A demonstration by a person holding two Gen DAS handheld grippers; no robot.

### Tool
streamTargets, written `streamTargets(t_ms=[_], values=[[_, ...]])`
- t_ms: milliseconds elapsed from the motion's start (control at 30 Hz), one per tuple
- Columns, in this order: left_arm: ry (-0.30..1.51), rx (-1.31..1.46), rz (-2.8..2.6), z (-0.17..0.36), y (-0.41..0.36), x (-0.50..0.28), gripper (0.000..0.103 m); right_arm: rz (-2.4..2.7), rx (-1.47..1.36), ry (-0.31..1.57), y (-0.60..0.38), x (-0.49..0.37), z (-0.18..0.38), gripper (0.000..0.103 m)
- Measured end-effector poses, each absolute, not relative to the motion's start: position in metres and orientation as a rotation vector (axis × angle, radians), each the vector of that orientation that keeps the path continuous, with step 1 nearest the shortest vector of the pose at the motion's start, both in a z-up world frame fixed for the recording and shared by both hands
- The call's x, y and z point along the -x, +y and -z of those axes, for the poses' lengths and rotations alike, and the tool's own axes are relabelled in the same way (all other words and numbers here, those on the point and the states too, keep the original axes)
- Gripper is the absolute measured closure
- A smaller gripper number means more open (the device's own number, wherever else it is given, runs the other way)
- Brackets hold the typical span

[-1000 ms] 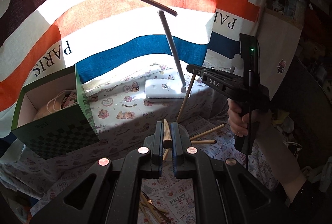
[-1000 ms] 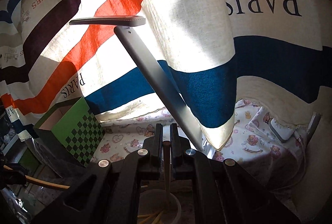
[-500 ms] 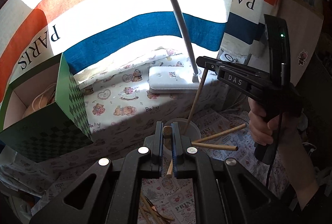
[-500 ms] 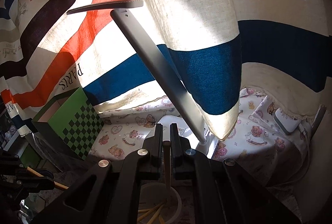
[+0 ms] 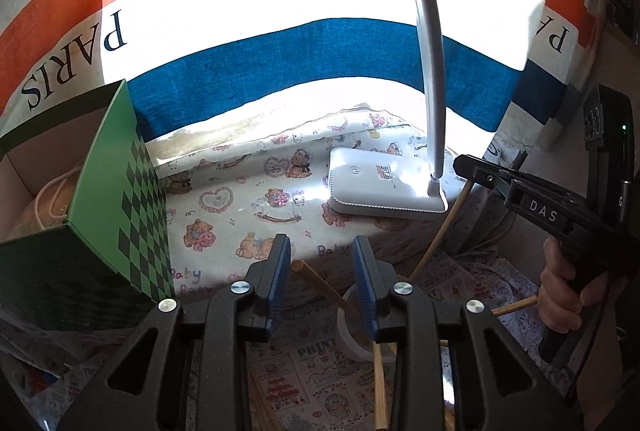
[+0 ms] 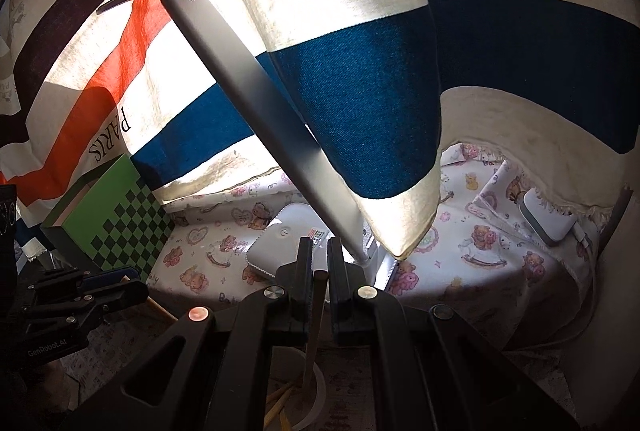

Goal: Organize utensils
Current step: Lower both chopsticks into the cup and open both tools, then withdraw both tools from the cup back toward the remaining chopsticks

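Note:
My left gripper is open, its blue pads apart. A wooden chopstick leans free between them, its lower end in the white cup. My right gripper is shut on another wooden chopstick, held upright with its lower end in the same cup. In the left wrist view the right gripper holds that chopstick slanting down to the cup. More chopsticks stick out of the cup to the right, and others lie loose on the printed cloth.
A white desk lamp stands just behind the cup, its arm rising overhead. A green checkered box stands at the left. A striped PARIS curtain hangs behind. A white charger lies at the right.
My left gripper opened and let go of its chopstick, which now leans in the cup. Both grippers moved lower and closer to the cup. The right gripper stays shut on its chopstick.

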State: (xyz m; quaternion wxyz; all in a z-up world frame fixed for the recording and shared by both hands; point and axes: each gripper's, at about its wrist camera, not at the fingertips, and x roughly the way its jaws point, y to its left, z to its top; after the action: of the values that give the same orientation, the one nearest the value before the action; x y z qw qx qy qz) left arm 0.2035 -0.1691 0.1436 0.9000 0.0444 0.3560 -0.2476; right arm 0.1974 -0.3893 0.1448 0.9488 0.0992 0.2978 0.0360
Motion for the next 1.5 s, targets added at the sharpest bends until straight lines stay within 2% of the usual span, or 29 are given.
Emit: streamTargets(t_ms=[67,100,133,233,300,367,500,667,800,867,1133,1300,1433,1500], values=[[0.672,-0.114,0.498,-0.153,-0.166,-0.192,0.056,-0.066,-0.205,0.608,-0.392,-0.193,-0.148,0.080],[0.637,-0.121,0.486,-0.159,-0.162,-0.185,0.050,-0.065,-0.207,0.605,-0.393,-0.191,-0.151,0.063],[0.600,-0.122,0.471,-0.165,-0.158,-0.178,0.047,-0.063,-0.209,0.590,-0.394,-0.187,-0.155,0.054],[0.478,-0.107,0.425,-0.185,-0.138,-0.155,0.034,-0.040,-0.190,0.533,-0.392,-0.171,-0.170,0.054],[0.408,-0.121,0.346,-0.193,-0.124,-0.140,0.019,-0.002,-0.192,0.470,-0.390,-0.154,-0.182,0.054],[0.351,-0.113,0.265,-0.198,-0.107,-0.124,0.015,0.005,-0.186,0.407,-0.385,-0.132,-0.193,0.053],[0.269,-0.071,0.225,-0.198,-0.072,-0.090,0.001,-0.040,-0.149,0.311,-0.366,-0.081,-0.201,0.048],[0.187,-0.114,0.168,-0.183,-0.045,-0.038,0.000,-0.083,-0.080,0.232,-0.338,-0.017,-0.193,0.042],[0.154,-0.119,0.109,-0.139,-0.023,-0.004,0.000,0.037,-0.161,0.230,-0.338,0.031,-0.165,0.040],[0.189,-0.061,0.072,-0.114,-0.005,0.001,0.000,0.085,-0.216,0.219,-0.342,0.052,-0.139,0.040],[0.324,-0.017,0.034,-0.041,0.015,0.018,0.000,0.080,-0.145,0.421,-0.329,0.053,-0.062,0.040],[0.405,-0.006,0.046,-0.014,0.001,0.020,0.000,0.054,-0.157,0.483,-0.319,0.047,-0.040,0.040],[0.591,-0.070,0.094,0.014,-0.016,-0.009,0.000,0.035,-0.140,0.518,-0.307,0.042,-0.029,0.040],[0.606,-0.066,0.059,0.023,-0.020,-0.013,0.000,0.027,-0.124,0.539,-0.300,0.038,-0.024,0.040]])
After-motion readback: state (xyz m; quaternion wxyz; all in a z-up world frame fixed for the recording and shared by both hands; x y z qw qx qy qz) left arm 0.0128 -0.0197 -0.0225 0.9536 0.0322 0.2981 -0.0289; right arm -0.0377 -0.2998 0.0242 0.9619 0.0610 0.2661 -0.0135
